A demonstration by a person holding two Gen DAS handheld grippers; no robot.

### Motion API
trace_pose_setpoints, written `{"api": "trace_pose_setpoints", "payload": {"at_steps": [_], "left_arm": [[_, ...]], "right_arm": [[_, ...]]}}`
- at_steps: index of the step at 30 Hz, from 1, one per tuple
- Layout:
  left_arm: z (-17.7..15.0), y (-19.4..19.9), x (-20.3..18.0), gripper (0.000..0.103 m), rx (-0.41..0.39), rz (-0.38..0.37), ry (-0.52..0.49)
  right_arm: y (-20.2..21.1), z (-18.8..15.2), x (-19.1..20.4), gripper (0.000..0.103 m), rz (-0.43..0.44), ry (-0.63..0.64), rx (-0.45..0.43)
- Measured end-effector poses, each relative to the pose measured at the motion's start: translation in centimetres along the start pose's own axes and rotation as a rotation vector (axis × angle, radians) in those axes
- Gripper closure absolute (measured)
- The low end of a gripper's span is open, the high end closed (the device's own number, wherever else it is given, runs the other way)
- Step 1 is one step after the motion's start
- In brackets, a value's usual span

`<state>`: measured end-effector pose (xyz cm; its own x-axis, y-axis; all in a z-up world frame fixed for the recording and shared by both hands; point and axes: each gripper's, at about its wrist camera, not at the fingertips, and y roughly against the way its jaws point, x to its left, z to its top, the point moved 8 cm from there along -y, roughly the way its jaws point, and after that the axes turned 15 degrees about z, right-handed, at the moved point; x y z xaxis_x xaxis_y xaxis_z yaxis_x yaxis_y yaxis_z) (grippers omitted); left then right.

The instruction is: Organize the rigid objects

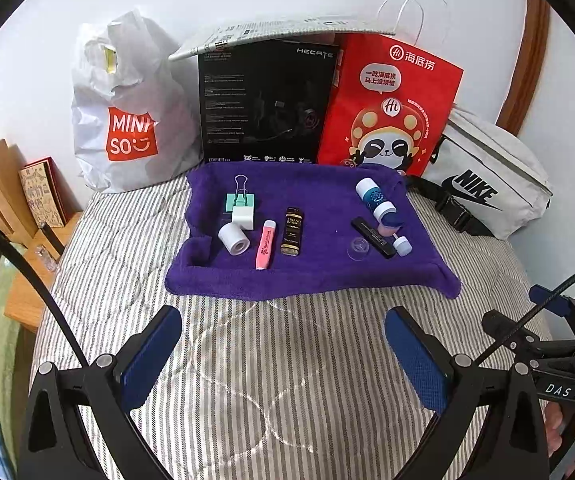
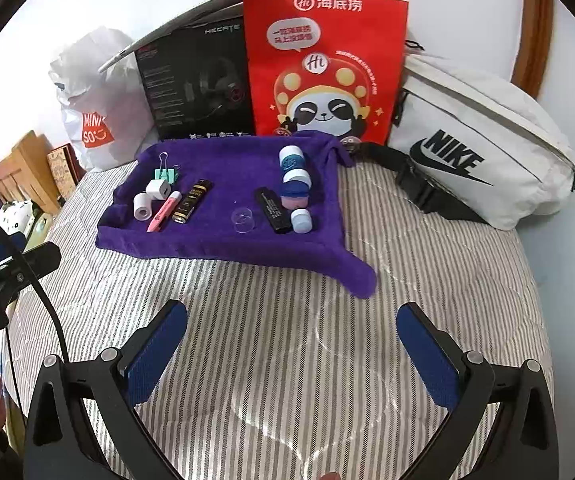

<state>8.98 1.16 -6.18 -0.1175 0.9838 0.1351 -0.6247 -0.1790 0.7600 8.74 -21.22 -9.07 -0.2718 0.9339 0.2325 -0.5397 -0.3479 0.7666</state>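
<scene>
A purple towel [image 1: 319, 272] [image 2: 215, 246] lies on the striped bed with small objects on it. On its left are a green binder clip [image 1: 240, 199], a white charger block [image 1: 243, 218], a white tape roll [image 1: 234, 239], a pink highlighter [image 1: 265, 245] and a black-gold tube [image 1: 292, 231]. On its right are a clear cap [image 1: 358, 247], a black stick [image 1: 372, 237], a blue-white bottle [image 1: 372, 195] and a small white jar [image 1: 402, 246]. My left gripper [image 1: 283, 340] and right gripper [image 2: 291, 336] are both open and empty, hovering over the bed short of the towel.
Behind the towel stand a white Miniso bag [image 1: 127, 120], a black headset box [image 1: 267, 100] and a red panda paper bag [image 1: 391, 108]. A white Nike pouch [image 1: 487, 184] lies at the right. A wooden stand [image 1: 3, 200] is at the left bed edge.
</scene>
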Motion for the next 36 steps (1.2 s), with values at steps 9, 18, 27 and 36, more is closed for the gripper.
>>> {"api": "trace_pose_setpoints", "payload": {"at_steps": [9,18,27,36], "left_arm": [[-0.5,0.1,-0.2,0.0,0.011,0.006,-0.011],[-0.6,0.2,-0.3,0.0,0.015,0.012,-0.022],[-0.8,0.1,-0.3,0.0,0.019,0.016,-0.03],[-0.6,0.2,0.0,0.0,0.02,0.018,-0.024]], "right_arm": [[0.7,-0.2,-0.2,0.0,-0.006,-0.009,-0.001],[1.2,-0.2,-0.2,0.0,-0.005,-0.016,-0.008],[1.3,-0.2,-0.3,0.0,-0.004,-0.017,-0.005],[1.3,-0.3,-0.2,0.0,-0.007,-0.016,-0.003]]}}
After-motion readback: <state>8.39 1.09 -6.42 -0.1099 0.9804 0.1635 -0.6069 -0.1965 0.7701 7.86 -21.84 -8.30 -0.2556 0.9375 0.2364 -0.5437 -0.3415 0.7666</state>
